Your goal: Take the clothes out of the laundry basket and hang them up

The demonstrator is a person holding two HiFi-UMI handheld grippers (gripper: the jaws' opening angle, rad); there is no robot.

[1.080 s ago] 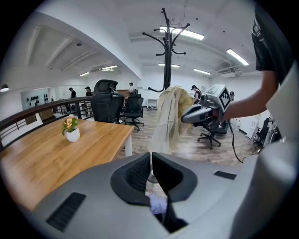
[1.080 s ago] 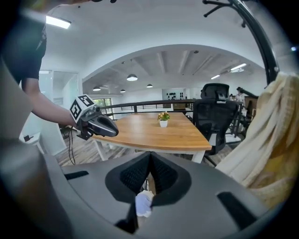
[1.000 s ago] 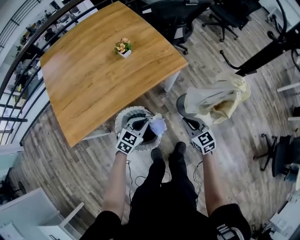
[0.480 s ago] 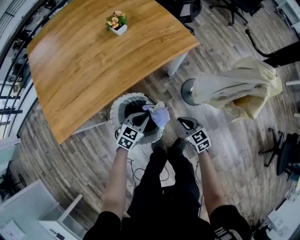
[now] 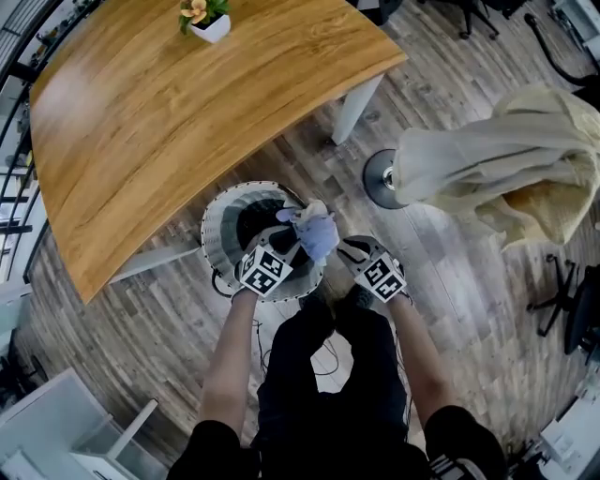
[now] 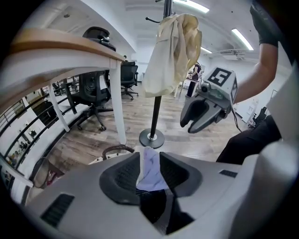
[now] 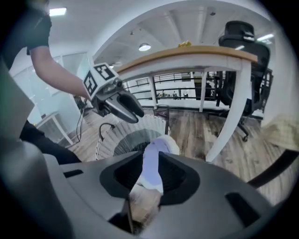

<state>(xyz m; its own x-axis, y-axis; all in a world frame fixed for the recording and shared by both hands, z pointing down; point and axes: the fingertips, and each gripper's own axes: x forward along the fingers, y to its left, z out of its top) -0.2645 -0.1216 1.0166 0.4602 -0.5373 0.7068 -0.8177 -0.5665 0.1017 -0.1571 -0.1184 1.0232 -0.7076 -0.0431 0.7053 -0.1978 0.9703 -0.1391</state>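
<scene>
A small lavender cloth [image 5: 316, 234] hangs over the right rim of the white laundry basket [image 5: 220, 225], between my two grippers. My left gripper [image 5: 289, 236] is at the cloth's left side. Its jaws have just been opening, and in the left gripper view the cloth [image 6: 150, 170] stands in the gap between them. My right gripper [image 5: 349, 249] is close to the cloth's right side. Its jaws have also just been opening, and from the left gripper view it [image 6: 194, 125] is spread and empty. The right gripper view looks past its jaws at the cloth [image 7: 154, 161] and the basket [image 7: 107, 140].
A cream coat [image 5: 497, 169] hangs on a coat stand with a round base [image 5: 380, 178] to the right. A wooden table [image 5: 187, 122] with a potted plant [image 5: 208, 17] stands behind the basket. Office chairs stand beyond. My legs are just below the basket.
Both grippers have come down toward the basket. The right one has moved from beside the coat to next to the lavender cloth. The cloth has come lower with the left gripper.
</scene>
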